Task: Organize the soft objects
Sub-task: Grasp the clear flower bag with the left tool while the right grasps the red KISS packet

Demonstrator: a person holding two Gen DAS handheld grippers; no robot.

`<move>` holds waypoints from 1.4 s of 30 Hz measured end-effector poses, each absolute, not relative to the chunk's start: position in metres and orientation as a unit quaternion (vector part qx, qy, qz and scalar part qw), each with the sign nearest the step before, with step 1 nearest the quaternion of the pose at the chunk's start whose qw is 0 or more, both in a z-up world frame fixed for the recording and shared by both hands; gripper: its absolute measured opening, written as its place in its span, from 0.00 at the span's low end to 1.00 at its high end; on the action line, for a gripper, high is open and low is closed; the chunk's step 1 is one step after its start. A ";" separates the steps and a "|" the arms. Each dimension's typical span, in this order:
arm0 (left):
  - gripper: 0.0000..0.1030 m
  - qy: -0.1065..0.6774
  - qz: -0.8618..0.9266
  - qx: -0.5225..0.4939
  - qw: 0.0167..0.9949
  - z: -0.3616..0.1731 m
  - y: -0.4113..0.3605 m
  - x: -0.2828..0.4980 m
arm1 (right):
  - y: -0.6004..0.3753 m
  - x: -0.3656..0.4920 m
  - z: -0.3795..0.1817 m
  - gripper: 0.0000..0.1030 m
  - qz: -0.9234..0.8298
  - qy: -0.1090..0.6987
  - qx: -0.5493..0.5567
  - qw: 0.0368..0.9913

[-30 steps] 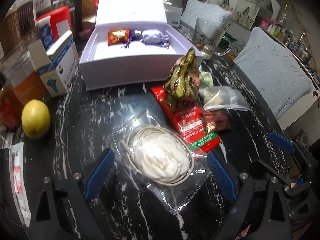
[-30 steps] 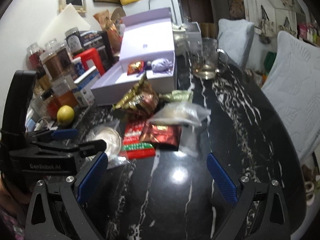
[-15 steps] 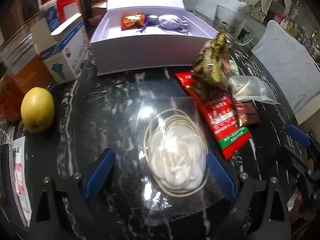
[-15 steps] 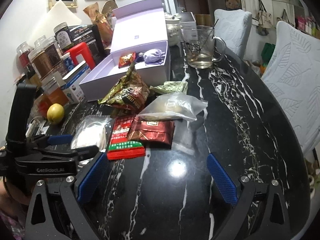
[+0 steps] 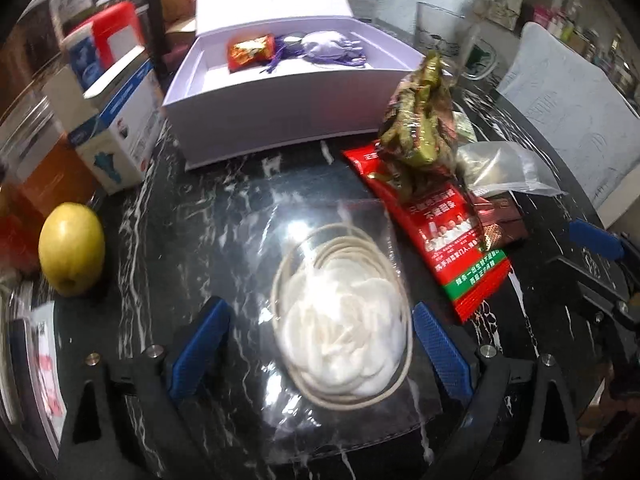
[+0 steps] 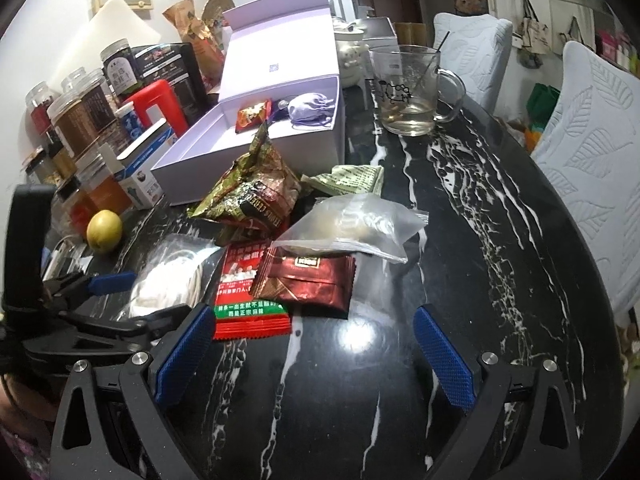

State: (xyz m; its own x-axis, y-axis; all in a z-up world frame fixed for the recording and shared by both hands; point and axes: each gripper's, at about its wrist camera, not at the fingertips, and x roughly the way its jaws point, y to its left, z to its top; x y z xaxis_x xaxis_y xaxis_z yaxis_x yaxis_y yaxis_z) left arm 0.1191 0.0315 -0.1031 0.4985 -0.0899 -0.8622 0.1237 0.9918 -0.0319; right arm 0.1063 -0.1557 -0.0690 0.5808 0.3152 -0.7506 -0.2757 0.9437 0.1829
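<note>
The left gripper (image 5: 320, 344) has its jaws spread wide, one blue pad on either side of a clear bag holding a white fabric flower (image 5: 344, 340) ringed by a coil of cord; the pads are not pressing on it and the bag lies flat on the black marble table (image 6: 460, 240). From that bag, a red sachet (image 5: 440, 232) lies at about 2 o'clock, with a crumpled green-gold wrapper (image 5: 420, 128) standing on its far end, and the open lilac box (image 5: 280, 120) sits at 12 o'clock, a lilac drawstring pouch (image 5: 332, 50) and a small red packet (image 5: 250, 50) inside it. A yellow fruit (image 5: 72, 254) rests at 9 o'clock. The right gripper (image 6: 312, 354) is also wide open with nothing between its pads, over bare table; a dark red sachet (image 6: 312, 280) lies at 12 o'clock from it, a frosted zip bag (image 6: 352, 226) just beyond
</note>
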 end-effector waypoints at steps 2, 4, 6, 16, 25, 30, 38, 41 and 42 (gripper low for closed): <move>0.92 0.497 -0.065 0.025 0.865 -0.104 0.028 0.122 | -0.155 0.108 -0.070 0.98 0.166 0.429 0.021 0.888; 0.93 0.494 -0.074 0.032 0.865 -0.105 0.025 0.123 | -0.155 0.109 -0.070 0.98 0.166 0.432 0.021 0.886; 0.92 0.490 -0.080 0.034 0.867 -0.105 0.026 0.124 | -0.154 0.111 -0.071 0.98 0.166 0.434 0.021 0.885; 0.42 0.466 -0.117 0.019 0.877 -0.097 0.035 0.121 | -0.149 0.125 -0.075 0.94 0.164 0.446 0.023 0.879; 0.40 0.455 -0.118 -0.020 0.883 -0.083 0.053 0.116 | -0.136 0.139 -0.083 0.78 0.162 0.461 0.016 0.872; 0.40 0.449 -0.110 -0.028 0.886 -0.078 0.062 0.116 | -0.127 0.143 -0.088 0.74 0.148 0.466 0.004 0.872; 0.40 0.452 -0.115 -0.047 0.883 -0.081 0.068 0.118 | -0.120 0.142 -0.090 0.67 0.136 0.457 -0.013 0.879; 0.40 0.451 -0.117 -0.045 0.884 -0.080 0.067 0.117 | -0.124 0.139 -0.089 0.56 0.140 0.449 -0.003 0.882; 0.40 0.451 -0.117 -0.046 0.884 -0.081 0.068 0.117 | -0.125 0.138 -0.089 0.53 0.145 0.448 0.000 0.882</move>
State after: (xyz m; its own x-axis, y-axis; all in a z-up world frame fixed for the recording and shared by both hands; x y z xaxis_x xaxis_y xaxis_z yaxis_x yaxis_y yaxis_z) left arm 0.1175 0.0676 -0.0806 0.5655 -0.2481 -0.7865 0.1657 0.9684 -0.1864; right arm 0.1383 -0.1246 -0.0888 0.5564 0.2551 -0.7908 -0.2556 0.9581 0.1292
